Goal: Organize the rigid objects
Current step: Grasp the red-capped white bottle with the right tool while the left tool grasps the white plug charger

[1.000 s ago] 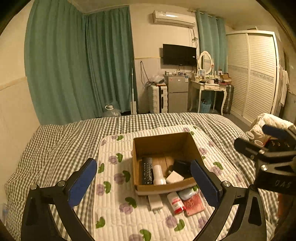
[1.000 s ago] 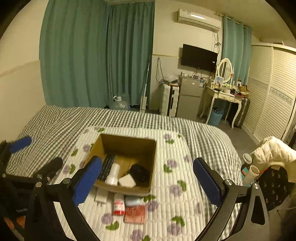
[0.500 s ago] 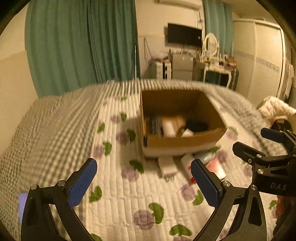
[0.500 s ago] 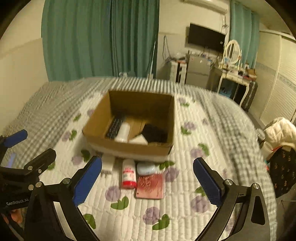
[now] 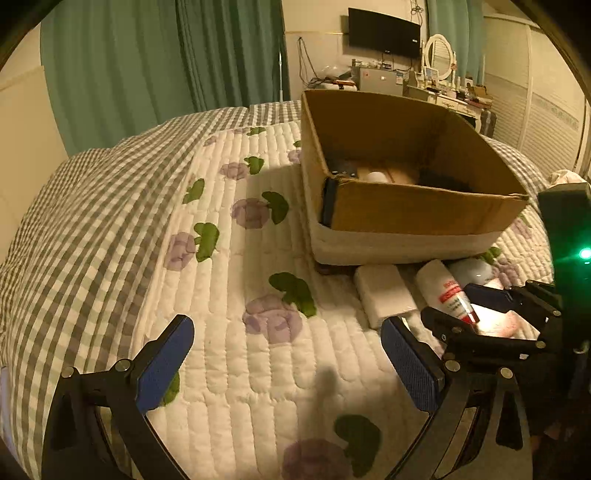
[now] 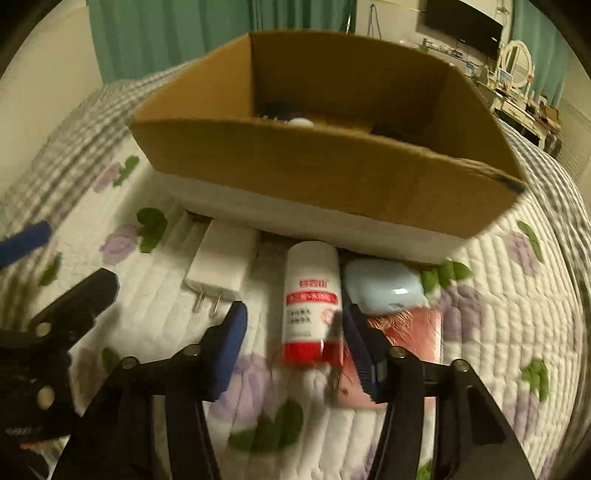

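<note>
Bedroom, dim warm light. Teal curtains (image 5: 162, 70) filled the upper left of the left wrist view, beside a cream wall (image 5: 26, 122). Black wall television (image 5: 384, 31) at upper centre. Below it, a grey cabinet (image 5: 380, 81); to its right, a white dressing table (image 5: 454, 103) with an oval mirror (image 5: 437, 55). White louvred wardrobe (image 5: 546, 107) at the right edge. Bed with grey checked cover (image 5: 88, 206) and white floral quilted pad (image 5: 236, 295) across the lower frame.

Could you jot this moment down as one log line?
right gripper: open, jaws straddling red-capped bottle | left gripper: open, idle | cardboard box: behind
</note>
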